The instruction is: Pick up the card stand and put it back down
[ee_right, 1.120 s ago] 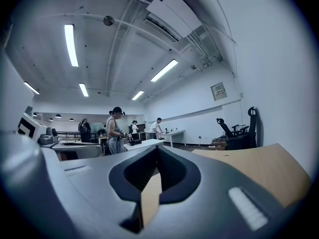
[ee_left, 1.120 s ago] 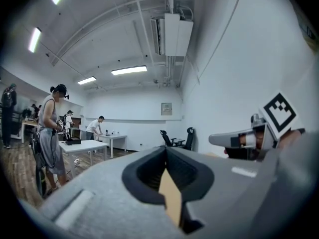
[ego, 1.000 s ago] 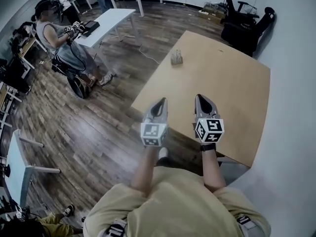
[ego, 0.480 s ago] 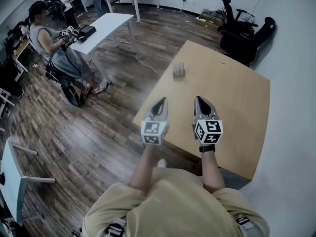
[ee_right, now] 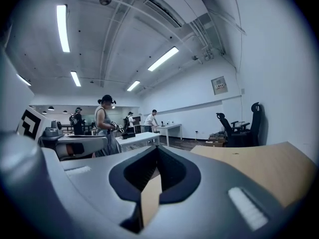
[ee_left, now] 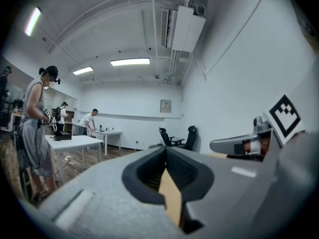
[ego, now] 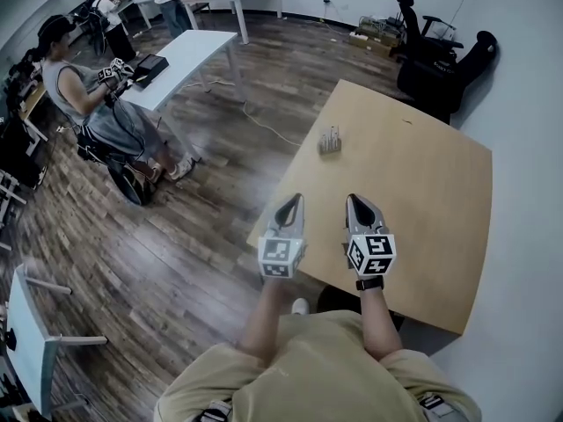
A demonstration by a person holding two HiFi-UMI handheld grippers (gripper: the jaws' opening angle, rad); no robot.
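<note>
The card stand [ego: 330,141], a small grey rack with upright slots, stands on the wooden table [ego: 440,200] near its left edge. My left gripper [ego: 292,202] and right gripper [ego: 359,203] are side by side over the table's near-left corner, pointing at the stand and well short of it. Both are shut with nothing in them. In the left gripper view the left gripper [ee_left: 166,151] has its jaws closed tip to tip, and the right gripper [ee_left: 239,144] shows beside it. The right gripper [ee_right: 157,151] in its own view is closed the same way. Neither gripper view shows the stand.
A white wall runs along the table's right side. Black office chairs [ego: 440,55] stand past its far corner. On the left a seated person [ego: 92,112] works at a white table [ego: 180,55], more people stand at the back, and a cable [ego: 264,121] lies on the wooden floor.
Both grippers have moved forward together over the table's near corner, closer to the card stand. Their jaws stayed closed throughout.
</note>
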